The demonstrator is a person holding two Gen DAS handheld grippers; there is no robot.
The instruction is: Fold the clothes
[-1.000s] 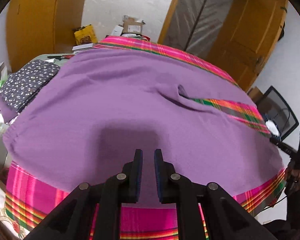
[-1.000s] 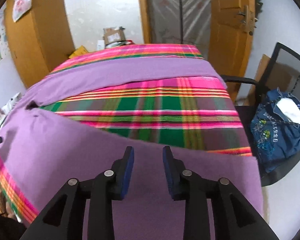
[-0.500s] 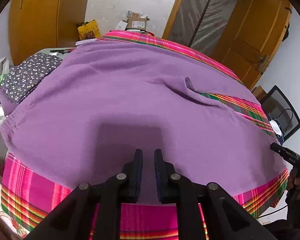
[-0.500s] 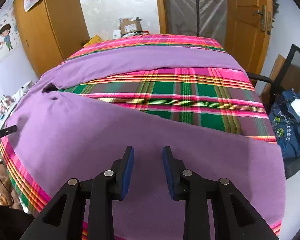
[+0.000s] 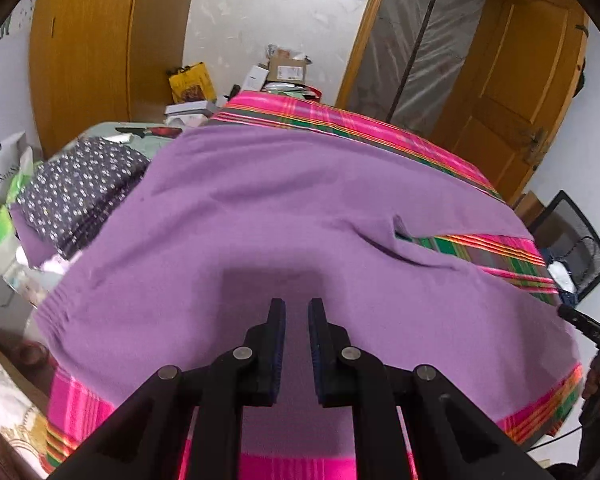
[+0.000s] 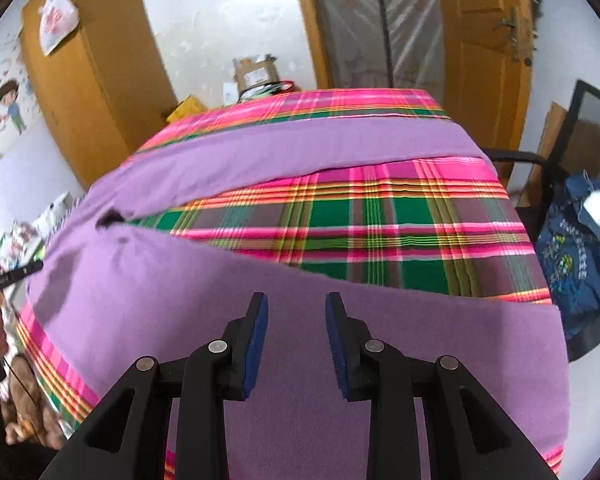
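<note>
On the far left of the left wrist view we see a dark garment with small white flowers (image 5: 80, 188), which lies beside the table, and its near edge touches the purple trousers (image 5: 260, 216). The purple trousers are spread flat over a table with a pink and green checked cloth (image 5: 352, 124). The waistband hangs a little over the left edge of the table. Our left gripper (image 5: 297, 312) hovers over the near part of the trousers, with a narrow gap between its jaws, and nothing is between them. To the right of it the two legs divide, and a strip of the checked cloth shows in the gap. At the right edge of this view we see a part of the other gripper, with a hand (image 5: 598, 380) around it.

In the right wrist view, the trousers (image 6: 180, 288) come in from the left, and the two legs run to the right. One leg lies along the far side of the table and the other along the near side, well apart, with the checked cloth (image 6: 380, 224) bare between them. Our right gripper (image 6: 296, 308) is above the near leg. Its jaws stand at a middle width and hold nothing. On the right, beside the table, a blue bag (image 6: 580, 256) sits on a black chair (image 6: 588, 128).
</note>
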